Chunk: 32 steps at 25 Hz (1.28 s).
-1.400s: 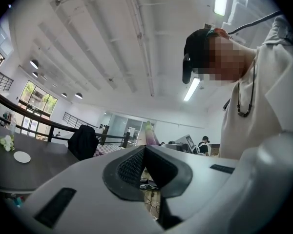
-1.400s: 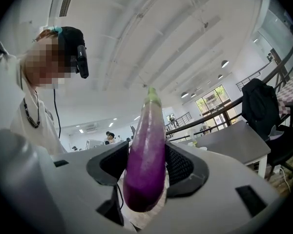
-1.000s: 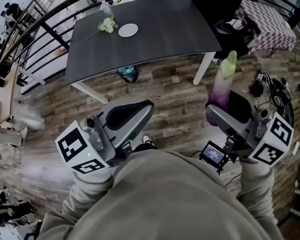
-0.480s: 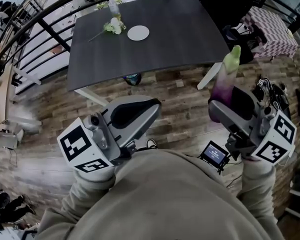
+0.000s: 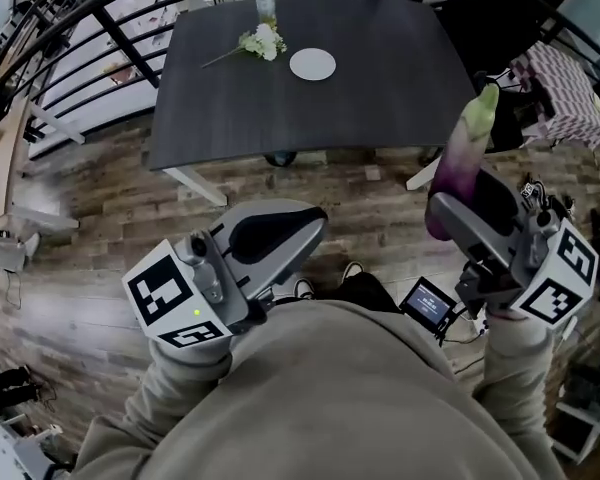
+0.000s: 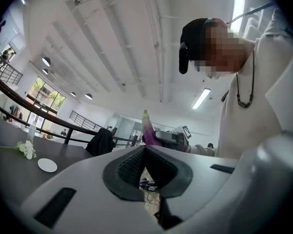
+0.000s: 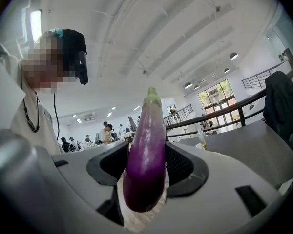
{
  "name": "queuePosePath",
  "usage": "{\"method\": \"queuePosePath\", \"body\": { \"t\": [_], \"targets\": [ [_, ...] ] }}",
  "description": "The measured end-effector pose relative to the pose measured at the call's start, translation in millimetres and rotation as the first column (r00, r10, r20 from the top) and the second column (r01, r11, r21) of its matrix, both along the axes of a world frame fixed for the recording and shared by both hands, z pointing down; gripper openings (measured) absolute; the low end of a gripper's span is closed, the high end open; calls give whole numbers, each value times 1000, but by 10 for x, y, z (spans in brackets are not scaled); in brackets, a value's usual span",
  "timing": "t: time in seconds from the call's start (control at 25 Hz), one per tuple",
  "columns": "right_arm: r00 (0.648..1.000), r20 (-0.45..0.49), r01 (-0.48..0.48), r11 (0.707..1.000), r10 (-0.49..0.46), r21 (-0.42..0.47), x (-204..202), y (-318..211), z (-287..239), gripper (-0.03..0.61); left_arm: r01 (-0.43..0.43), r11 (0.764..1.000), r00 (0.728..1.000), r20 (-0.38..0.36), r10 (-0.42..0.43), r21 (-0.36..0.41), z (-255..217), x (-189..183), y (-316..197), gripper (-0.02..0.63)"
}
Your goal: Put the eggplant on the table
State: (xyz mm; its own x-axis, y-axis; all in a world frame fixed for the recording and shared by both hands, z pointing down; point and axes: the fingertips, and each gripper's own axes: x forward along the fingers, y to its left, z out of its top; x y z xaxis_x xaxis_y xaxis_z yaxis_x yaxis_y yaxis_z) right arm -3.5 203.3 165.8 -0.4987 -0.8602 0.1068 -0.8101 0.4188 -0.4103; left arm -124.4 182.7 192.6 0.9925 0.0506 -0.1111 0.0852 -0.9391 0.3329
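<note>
Right gripper (image 7: 145, 168) has its jaws clamped on the eggplant (image 7: 146, 145), with one pad pressing each side of the fat purple part. That keeps the fingers fairly wide apart, and the veg fills the whole gap. The eggplant stands pretty much upright, pale green stem end on top, and the rounded purple end pokes out a bit past the pads.

Relative to the table (image 5: 380, 108): the eggplant isn't on it. It's held up in the air just short of the table's near edge, close to the front right corner, over the wood floor (image 5: 100, 228).

Left gripper (image 5: 315, 220) is the opposite story. Its jaws are closed together, tips meeting, with nothing pinched between them. It also sits short of the table's near edge, roughly under the middle of it in the head view.

On the table's far side there's a small white plate (image 5: 312, 65) and a bunch of white flowers (image 5: 260, 42) just beside it, both well apart from the eggplant.
</note>
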Motion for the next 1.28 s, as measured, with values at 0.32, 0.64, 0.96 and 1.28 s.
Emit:
{"method": "queuePosePath", "body": {
  "t": [0.32,0.64,0.96,1.28],
  "targets": [
    [996,8,93,996,-93,14,-98,-477,64,236,89,996,996,2,-89,-11,45,-94,-352,5],
    [986,25,162,986,-163,27,149,-985,90,236,140,990,990,4,-140,-3,7,138,-755,5],
    [976,44,212,977,-213,26,629,-1508,99,236,178,984,984,21,-179,17,-87,733,-1327,5],
    [970,89,223,974,-225,36,1239,-1865,174,236,190,982,980,57,-191,22,-85,1344,-1648,5]
  ]
}}
